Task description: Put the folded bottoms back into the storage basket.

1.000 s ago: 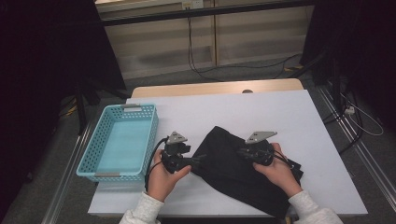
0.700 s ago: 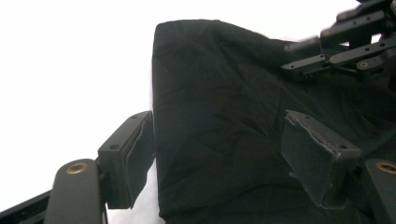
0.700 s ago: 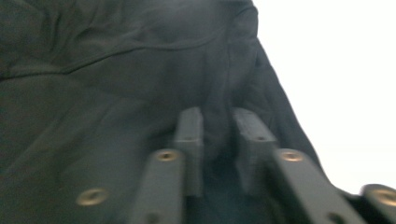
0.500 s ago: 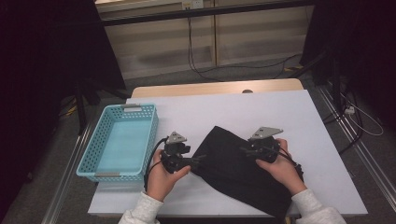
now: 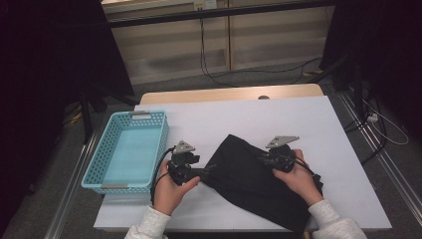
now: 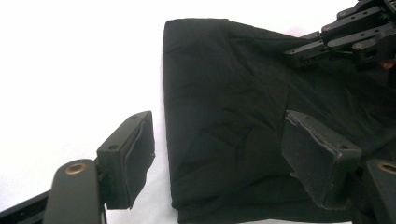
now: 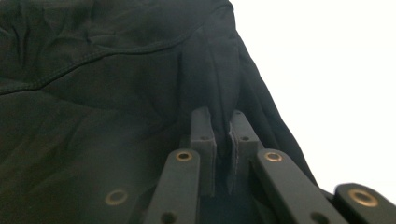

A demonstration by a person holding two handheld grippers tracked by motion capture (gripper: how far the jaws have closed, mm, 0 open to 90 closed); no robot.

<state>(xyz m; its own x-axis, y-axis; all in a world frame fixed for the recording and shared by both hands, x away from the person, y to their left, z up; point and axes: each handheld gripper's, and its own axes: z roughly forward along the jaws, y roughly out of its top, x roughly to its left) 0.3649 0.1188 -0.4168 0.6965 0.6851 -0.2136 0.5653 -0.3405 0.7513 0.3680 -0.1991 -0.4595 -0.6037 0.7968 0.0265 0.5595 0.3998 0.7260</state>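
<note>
Lying flat on the table (image 5: 318, 124) just right of the basket (image 5: 104, 164), the black cloth (image 5: 249, 174) looks soft, light and limp, so I judge it will sag and slide on itself when raised; a pinched fold or a hem should hold better than flat fabric. The right gripper (image 7: 223, 135) has just been closing, and its jaws now pinch a raised pleat of cloth at the edge farthest from the basket. The left gripper (image 6: 224, 154) stands spread, one jaw on bare table, the other over the cloth's basket-side edge, pressing nothing. The right gripper view reveals the pleat and a seam; the high view gives the layout, and the left gripper view the folded corner.
</note>
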